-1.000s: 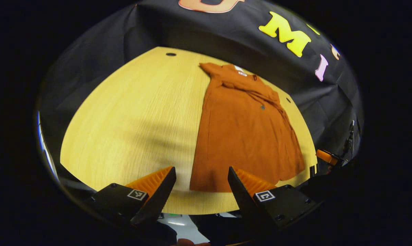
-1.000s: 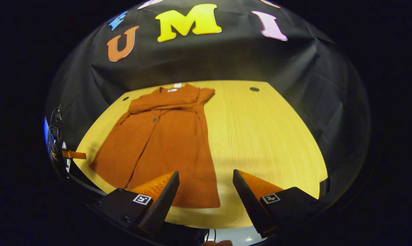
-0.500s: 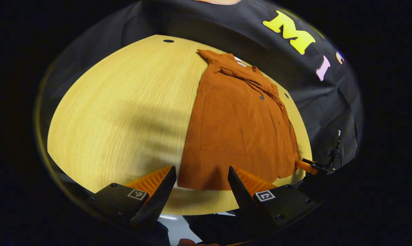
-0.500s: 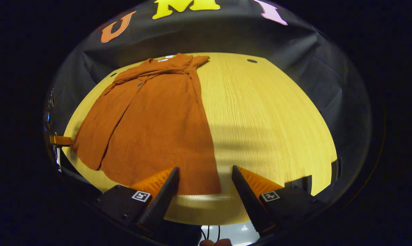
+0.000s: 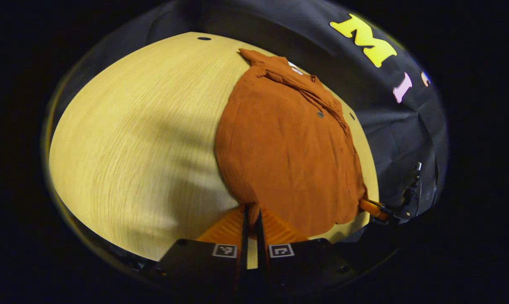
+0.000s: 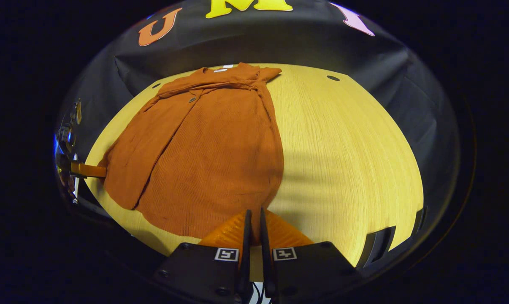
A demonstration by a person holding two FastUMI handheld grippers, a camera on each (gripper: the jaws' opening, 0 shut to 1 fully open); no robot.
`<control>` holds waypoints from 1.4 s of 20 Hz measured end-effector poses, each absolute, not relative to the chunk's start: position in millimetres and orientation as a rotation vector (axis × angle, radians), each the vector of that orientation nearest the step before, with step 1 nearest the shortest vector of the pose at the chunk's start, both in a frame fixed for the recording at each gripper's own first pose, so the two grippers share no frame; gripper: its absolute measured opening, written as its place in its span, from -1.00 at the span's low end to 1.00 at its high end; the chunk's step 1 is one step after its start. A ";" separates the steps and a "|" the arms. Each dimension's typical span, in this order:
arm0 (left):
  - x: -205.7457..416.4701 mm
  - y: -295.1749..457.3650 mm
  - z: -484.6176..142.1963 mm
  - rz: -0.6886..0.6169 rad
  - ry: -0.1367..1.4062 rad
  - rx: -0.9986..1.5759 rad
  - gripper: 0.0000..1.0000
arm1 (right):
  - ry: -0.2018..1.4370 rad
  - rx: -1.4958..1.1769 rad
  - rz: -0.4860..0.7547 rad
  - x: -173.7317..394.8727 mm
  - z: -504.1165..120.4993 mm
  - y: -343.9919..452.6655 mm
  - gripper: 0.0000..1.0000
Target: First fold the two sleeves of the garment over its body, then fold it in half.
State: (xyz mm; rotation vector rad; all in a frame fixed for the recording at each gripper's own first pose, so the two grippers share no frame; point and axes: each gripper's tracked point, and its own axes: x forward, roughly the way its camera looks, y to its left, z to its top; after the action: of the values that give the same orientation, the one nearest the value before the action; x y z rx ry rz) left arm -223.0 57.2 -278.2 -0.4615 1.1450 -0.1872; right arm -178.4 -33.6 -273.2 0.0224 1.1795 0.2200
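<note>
A: Garment (image 5: 288,143) lying flat on wooden table (image 5: 132,139), right of centre in left gripper view. Collar toward 12 o'clock, near black cloth wall (image 5: 258,29); hem toward 6 o'clock, by the near table edge.

B: Sleeves?

A: Both folded over the chest, forming a creased band just below the collar. One dark button (image 5: 320,114) visible on the front.

B: Left gripper (image 5: 251,213)?

A: At 6 o'clock of its own view, fingers drawn together to a thin slit, tips at the hem's near corner. Pinching the hem edge, as far as can be judged; cloth between the tips barely visible.

B: Anything at 4 o'clock there?

A: Other gripper's finger, touching the hem's far corner at the table edge. Dark rig behind it, too dim to describe.

B: Right gripper view, from the left?

A: At 9 o'clock, the other gripper's finger against the hem corner. Then garment (image 6: 204,143) spread across the left half, collar at 12 o'clock, hem bulging toward 6 o'clock. Bare table (image 6: 347,147) across the right half, with a small dark hole (image 6: 333,78) near 1 o'clock.

B: Right gripper (image 6: 253,217)?

A: At 6 o'clock, fingers closed to a narrow gap, tips meeting the hem's lower right corner. Clamped on the hem, apparently; actual pinch hard to see.

B: Fold in half?

A: Not yet done; full length lying open.
</note>
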 end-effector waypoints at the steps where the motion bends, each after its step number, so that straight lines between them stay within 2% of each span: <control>1: -220.9 57.3 -277.8 -0.189 1.143 -0.440 -0.80 | 1.191 0.045 0.212 -175.8 -274.4 -32.4 -0.84; 2: -221.2 57.8 -278.3 -0.192 1.146 -0.410 -0.84 | 1.203 0.069 0.206 -174.9 -272.9 -33.3 -0.99; 4: -217.0 59.0 -270.3 -0.211 1.126 -0.358 -0.92 | 1.184 0.110 0.190 -165.2 -262.5 -34.6 -0.99; 7: -207.0 59.0 -249.3 -0.241 1.084 -0.334 -0.94 | 1.118 0.148 0.175 -142.2 -239.0 -37.3 -0.99; 14: -129.0 50.6 -179.0 -0.290 0.904 -0.352 -0.94 | 0.928 0.208 0.214 -53.4 -164.6 -23.2 -0.99; 18: -66.6 41.1 -141.6 -0.343 0.793 -0.289 -0.94 | 0.847 0.207 0.256 7.1 -127.2 -13.4 -0.99; 24: 50.0 58.5 -95.6 -0.327 0.577 -0.016 -0.94 | 0.734 0.163 0.278 117.4 -93.7 -1.5 -0.99; 28: 123.3 65.1 -73.3 -0.305 0.496 -0.002 -0.93 | 0.650 0.125 0.270 204.8 -80.5 18.2 -0.99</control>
State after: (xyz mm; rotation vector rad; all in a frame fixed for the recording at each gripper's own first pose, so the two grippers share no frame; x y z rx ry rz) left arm 123.3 65.1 -73.3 -0.0023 0.4962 -0.3053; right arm 204.8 18.2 -80.5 0.1251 0.6495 0.2703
